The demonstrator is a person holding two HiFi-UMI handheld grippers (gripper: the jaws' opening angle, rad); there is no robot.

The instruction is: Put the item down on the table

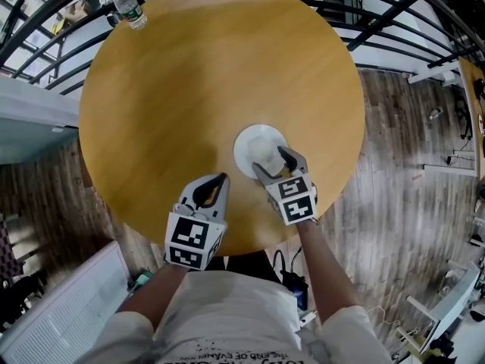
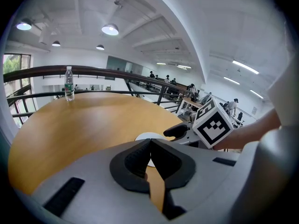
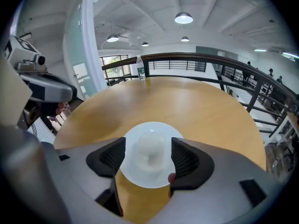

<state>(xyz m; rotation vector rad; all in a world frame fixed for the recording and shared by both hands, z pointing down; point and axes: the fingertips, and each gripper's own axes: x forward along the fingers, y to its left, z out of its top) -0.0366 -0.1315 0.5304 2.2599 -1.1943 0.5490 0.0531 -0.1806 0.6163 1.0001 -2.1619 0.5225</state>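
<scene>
On the table (image 1: pixel 189 74) — white plate (image 1: pixel 248 137) at right gripper's (image 1: pixel 271 161) parted jaws.

Round worktop (image 1: pixel 189 89), tan wood grain, smooth, dull sheen. White plate (image 1: pixel 241 149) flat on it near the close edge, a little right of centre. Clear plastic bottle (image 1: pixel 129 7) upright at the far-left rim, label round its middle, well apart from the plate.

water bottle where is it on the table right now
The water bottle stands upright at the far left edge of the round table in the head view, beside the black railing, far from the white plate.
</scene>
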